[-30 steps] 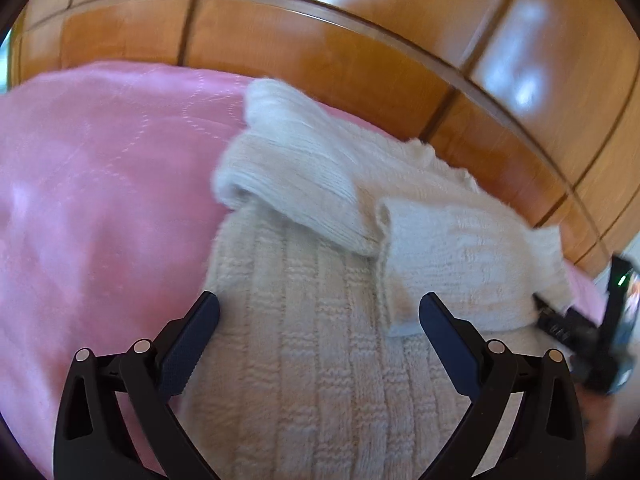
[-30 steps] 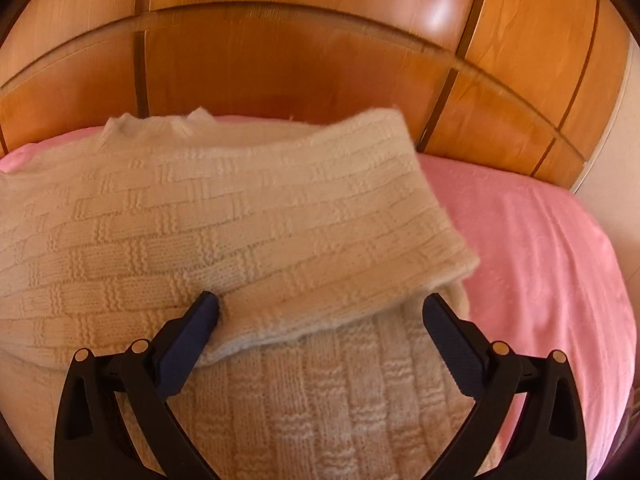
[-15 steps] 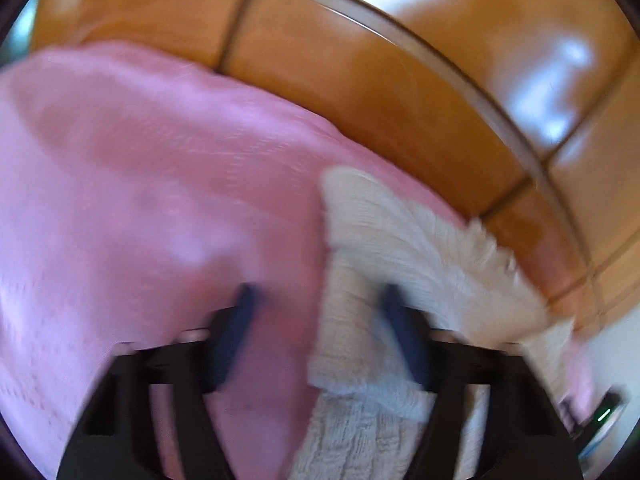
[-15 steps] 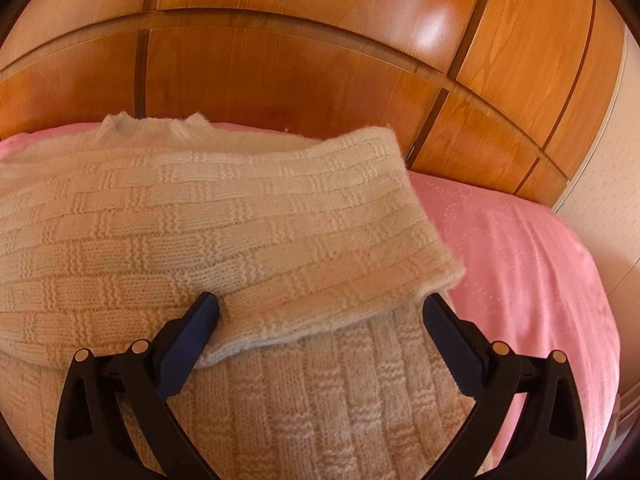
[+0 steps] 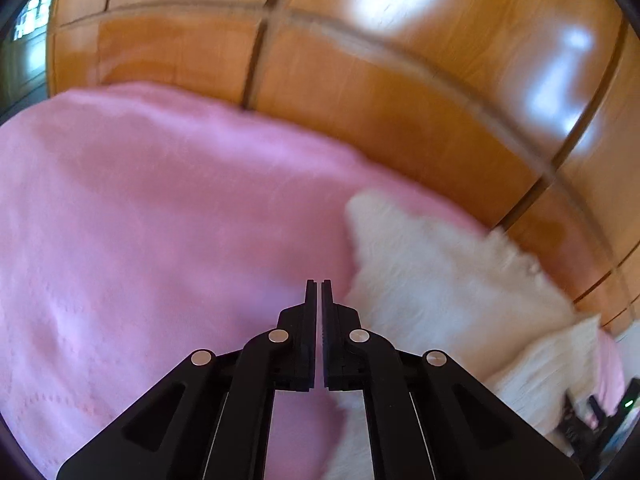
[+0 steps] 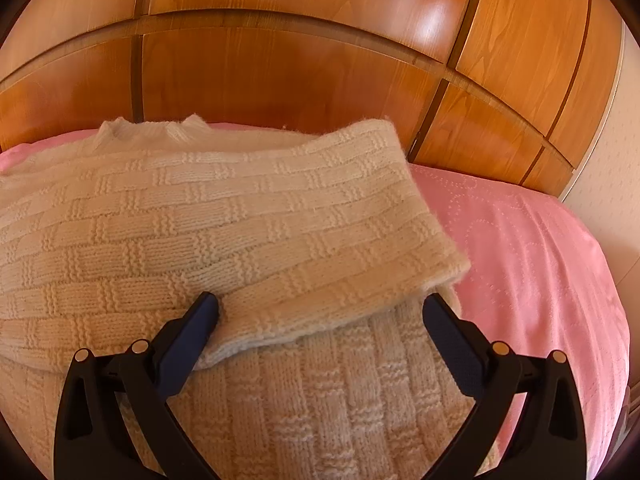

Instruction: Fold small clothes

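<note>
A cream knitted sweater [image 6: 224, 232] lies on the pink bedspread [image 6: 532, 248], with a sleeve folded across its body. My right gripper [image 6: 320, 312] is open, its fingers either side of the folded sleeve's edge, holding nothing. In the left wrist view the sweater [image 5: 448, 280] shows blurred at the right. My left gripper [image 5: 319, 285] is shut and empty, over the pink bedspread [image 5: 160, 240] just left of the sweater's edge. The right gripper shows at the far lower right [image 5: 600, 420].
A glossy wooden headboard [image 6: 280, 68] runs along the far side of the bed and also shows in the left wrist view [image 5: 400, 92]. A pale wall [image 6: 616, 184] stands to the right of the bed.
My left gripper has closed and swung left off the sweater onto the bedspread. My right gripper has stayed open over the folded sleeve, nearly still.
</note>
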Available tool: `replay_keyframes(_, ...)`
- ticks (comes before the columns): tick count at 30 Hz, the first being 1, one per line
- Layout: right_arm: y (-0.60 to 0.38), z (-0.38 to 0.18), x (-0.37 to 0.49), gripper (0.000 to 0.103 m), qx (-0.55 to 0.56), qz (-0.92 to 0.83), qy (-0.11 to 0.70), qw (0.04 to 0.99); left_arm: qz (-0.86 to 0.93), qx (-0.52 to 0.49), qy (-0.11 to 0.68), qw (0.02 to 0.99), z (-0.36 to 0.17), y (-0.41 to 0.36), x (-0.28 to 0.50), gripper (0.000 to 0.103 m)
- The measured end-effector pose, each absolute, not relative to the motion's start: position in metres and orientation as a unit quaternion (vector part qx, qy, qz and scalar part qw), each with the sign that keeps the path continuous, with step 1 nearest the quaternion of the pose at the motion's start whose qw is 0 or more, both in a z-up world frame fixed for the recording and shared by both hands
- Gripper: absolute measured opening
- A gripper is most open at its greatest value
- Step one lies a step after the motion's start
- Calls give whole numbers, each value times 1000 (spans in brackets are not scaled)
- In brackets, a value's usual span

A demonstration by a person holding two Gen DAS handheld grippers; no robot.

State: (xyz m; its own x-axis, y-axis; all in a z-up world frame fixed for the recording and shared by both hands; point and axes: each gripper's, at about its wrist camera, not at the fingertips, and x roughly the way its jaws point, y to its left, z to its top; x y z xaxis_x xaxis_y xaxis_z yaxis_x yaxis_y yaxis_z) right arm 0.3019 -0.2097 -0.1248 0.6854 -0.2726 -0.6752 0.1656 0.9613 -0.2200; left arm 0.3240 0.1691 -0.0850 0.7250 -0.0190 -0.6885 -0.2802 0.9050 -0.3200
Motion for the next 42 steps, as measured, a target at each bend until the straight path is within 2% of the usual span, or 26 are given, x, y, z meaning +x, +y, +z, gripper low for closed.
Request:
replay_keyframes(5,-210,-125,302,101,-71,-119,378,915,71,-131,373,916,-80,137,357,0)
replay_keyframes(10,-210,-125,301,101,-69,-119,378,916,178,-32,437,881,-122,135,408,0)
replay_keyframes(14,-210,-126,300,101,-62,-116,379,916,185,23,414,891,-127,126,405,0)
replay_keyframes(31,-208,-125,299,101,-69,-120,375,916,152,-18,422,894,-95,121,330,0)
replay_keyframes(32,-208,-125,298,101,-72,-122,373,917,149,-21,424,893,-94,117,324,3)
replay_keyframes(33,-207,-124,297,101,-76,-124,371,917,148,-26,427,892,-93,115,317,22)
replay_keyframes(34,-205,-124,297,101,-80,-125,369,918,161,-26,424,891,-90,115,310,32)
replay_keyframes(36,-201,-121,293,101,-93,-128,361,919,177,-30,402,898,-83,116,293,90)
replay_keyframes(37,-200,-119,290,101,-97,-127,356,921,174,-39,384,906,-79,117,282,94)
replay_keyframes(39,-198,-115,284,101,-98,-115,349,925,147,-63,349,923,-70,118,253,95)
replay_keyframes(42,-201,-112,270,101,-81,-69,356,928,122,-55,362,923,-70,110,226,95)
